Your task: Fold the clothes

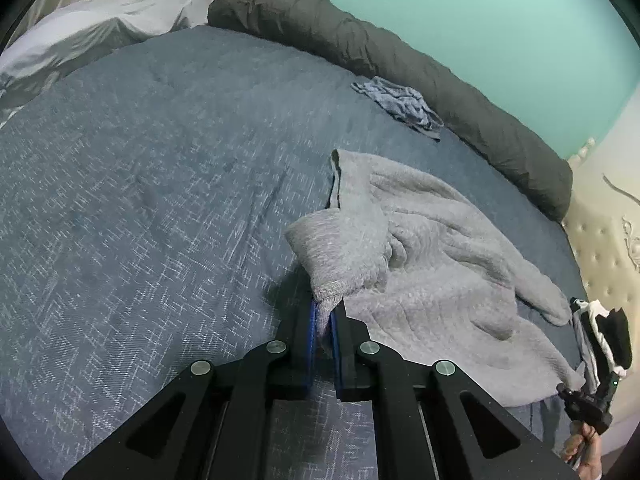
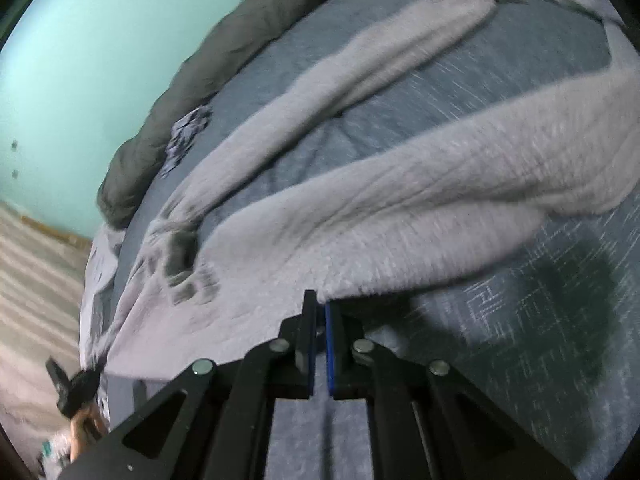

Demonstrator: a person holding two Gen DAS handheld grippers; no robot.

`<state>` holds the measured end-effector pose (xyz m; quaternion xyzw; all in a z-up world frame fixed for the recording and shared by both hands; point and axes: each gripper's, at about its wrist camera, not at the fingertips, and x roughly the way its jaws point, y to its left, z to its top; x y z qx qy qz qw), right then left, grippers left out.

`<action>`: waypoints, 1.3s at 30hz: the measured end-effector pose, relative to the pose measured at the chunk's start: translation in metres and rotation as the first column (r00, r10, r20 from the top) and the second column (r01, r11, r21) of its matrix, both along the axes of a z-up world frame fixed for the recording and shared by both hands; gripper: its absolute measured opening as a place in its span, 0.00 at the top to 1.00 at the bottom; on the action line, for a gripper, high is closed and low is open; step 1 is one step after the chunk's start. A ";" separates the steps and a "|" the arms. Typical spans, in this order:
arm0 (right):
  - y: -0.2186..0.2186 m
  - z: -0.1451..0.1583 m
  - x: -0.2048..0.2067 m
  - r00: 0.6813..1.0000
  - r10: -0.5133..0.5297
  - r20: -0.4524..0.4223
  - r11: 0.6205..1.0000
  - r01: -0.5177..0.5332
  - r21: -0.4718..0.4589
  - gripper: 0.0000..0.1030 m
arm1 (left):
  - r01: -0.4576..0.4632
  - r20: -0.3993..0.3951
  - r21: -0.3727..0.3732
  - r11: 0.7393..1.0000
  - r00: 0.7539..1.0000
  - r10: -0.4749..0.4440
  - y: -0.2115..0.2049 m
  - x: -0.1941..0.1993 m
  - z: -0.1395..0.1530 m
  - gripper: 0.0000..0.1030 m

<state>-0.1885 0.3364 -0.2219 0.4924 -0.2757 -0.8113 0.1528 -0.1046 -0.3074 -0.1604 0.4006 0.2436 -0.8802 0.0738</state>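
A grey fleece garment lies rumpled on the blue-grey bedspread. My left gripper is shut on a corner of its ribbed edge, which stands lifted off the bed. In the right wrist view the same garment stretches away in two long parts towards the upper right. My right gripper sits at the garment's near edge with its jaws almost together, pinching the edge of the fabric. That edge hangs a little above the bedspread and casts a shadow on it.
A rolled dark grey duvet runs along the teal wall. A small blue patterned garment lies in front of it. Pale bedding is heaped at the far left, a cream tufted headboard stands at right, black-and-white clothing beside it.
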 end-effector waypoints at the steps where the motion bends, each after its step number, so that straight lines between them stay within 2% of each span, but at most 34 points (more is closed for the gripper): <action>1: -0.005 0.006 0.004 1.000 0.020 -0.004 1.000 -0.020 0.007 0.97 | 0.001 -0.005 -0.001 1.000 1.000 -0.001 0.000 0.002 0.003 0.94; 5: -0.024 0.015 0.026 0.993 0.116 0.032 0.992 -0.117 0.047 0.97 | 0.001 -0.012 -0.008 1.000 1.000 -0.002 -0.005 0.011 0.014 0.94; 9: -0.034 -0.006 0.041 0.983 0.145 0.114 0.985 -0.154 0.073 0.97 | 0.000 0.001 -0.015 1.000 1.000 0.000 -0.012 0.019 0.015 0.94; 15: -0.029 -0.027 0.032 0.980 0.153 0.128 0.988 -0.152 -0.016 0.93 | 0.009 0.042 -0.026 1.000 0.999 -0.008 -0.010 0.022 0.001 0.94; 17: -0.022 -0.022 0.031 0.976 0.163 0.142 0.986 -0.164 -0.005 0.90 | 0.009 0.056 -0.012 1.000 0.998 -0.008 -0.012 0.022 -0.007 0.94; 19: -0.009 -0.007 0.034 0.978 0.175 0.113 0.984 -0.178 0.017 0.69 | 0.000 0.064 0.011 1.000 0.998 -0.001 -0.015 0.021 -0.014 0.93; 20: -0.001 0.001 0.036 0.981 0.175 0.087 0.983 -0.179 0.031 0.67 | -0.001 0.071 0.020 1.000 0.998 -0.001 -0.016 0.021 -0.017 0.93; 23: 0.041 0.029 0.036 0.991 0.133 0.003 0.987 -0.133 0.085 0.66 | 0.003 0.081 0.026 1.000 0.997 -0.005 -0.016 0.022 -0.021 0.90; 26: 0.088 0.040 0.030 0.999 0.035 -0.039 0.991 -0.030 0.131 0.66 | -0.003 0.078 0.021 1.000 0.997 0.001 -0.017 0.027 -0.017 0.89; 31: 0.166 0.033 0.016 0.989 -0.137 -0.051 0.962 0.145 0.231 0.66 | -0.041 0.074 0.019 0.999 0.996 0.040 -0.023 0.040 -0.008 0.88; 39: 0.218 0.001 0.000 0.973 -0.231 -0.018 0.914 0.223 0.339 0.66 | -0.019 0.076 -0.011 1.000 0.997 0.020 -0.009 0.040 -0.001 0.86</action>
